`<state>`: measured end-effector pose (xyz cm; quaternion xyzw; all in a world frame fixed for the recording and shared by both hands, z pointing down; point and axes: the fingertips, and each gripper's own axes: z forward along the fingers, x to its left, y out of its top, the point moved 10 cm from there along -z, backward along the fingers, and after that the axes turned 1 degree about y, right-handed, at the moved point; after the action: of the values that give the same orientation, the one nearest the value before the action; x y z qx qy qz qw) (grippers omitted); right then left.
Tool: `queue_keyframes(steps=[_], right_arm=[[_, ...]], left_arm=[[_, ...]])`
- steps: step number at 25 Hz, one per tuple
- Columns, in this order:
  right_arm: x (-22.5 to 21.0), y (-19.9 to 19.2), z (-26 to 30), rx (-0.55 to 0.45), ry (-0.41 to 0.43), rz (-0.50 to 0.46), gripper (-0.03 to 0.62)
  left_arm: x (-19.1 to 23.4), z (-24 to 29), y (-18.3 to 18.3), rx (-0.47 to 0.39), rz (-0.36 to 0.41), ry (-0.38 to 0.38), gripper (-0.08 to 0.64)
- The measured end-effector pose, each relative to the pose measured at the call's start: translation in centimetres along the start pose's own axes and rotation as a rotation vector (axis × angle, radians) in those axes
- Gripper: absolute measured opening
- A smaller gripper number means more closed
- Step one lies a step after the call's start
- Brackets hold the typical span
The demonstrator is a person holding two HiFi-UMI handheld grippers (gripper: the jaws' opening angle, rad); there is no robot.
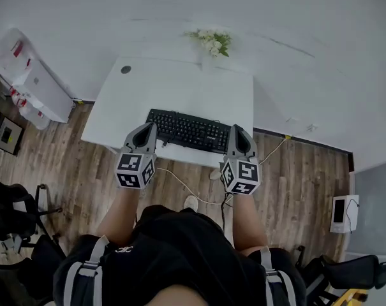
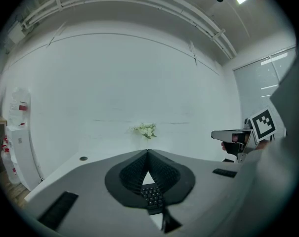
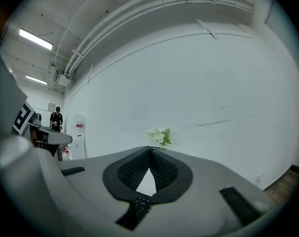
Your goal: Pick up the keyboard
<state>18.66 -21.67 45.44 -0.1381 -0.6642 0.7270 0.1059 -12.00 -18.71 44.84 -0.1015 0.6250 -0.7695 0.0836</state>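
Note:
A black keyboard (image 1: 187,130) lies along the near edge of the white table (image 1: 141,88). In the head view my left gripper (image 1: 152,128) points at the keyboard's left end and my right gripper (image 1: 234,129) at its right end. Both are shut with nothing held. I cannot tell whether either touches the keyboard. In the left gripper view the jaws meet at the tip (image 2: 148,152), and keyboard keys (image 2: 153,196) show through the gap below. The right gripper view shows the same: shut jaws (image 3: 150,148) over the keys (image 3: 138,205).
A small bunch of white flowers (image 1: 212,41) stands at the table's far edge by the white wall. A round grommet (image 1: 126,69) sits at the back left. The keyboard's cable (image 1: 186,187) hangs to the wooden floor. White cabinets (image 1: 43,91) stand left; a person (image 3: 56,118) is far off.

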Motion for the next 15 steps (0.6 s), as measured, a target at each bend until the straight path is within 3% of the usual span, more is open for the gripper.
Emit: queue_keyframes(steps=[7,15], right_arm=[[-0.2,-0.7,3.4,0.038,-0.032,0.018,0.005],[-0.8,-2.1,5.8,0.069,-0.131,0.006,0.005]], left_arm=[[3.0,3.2,-0.9,0.065,-0.017,-0.025,0.0],[6.3,6.1,-1.1,0.104,-0.001,-0.072,0.0]])
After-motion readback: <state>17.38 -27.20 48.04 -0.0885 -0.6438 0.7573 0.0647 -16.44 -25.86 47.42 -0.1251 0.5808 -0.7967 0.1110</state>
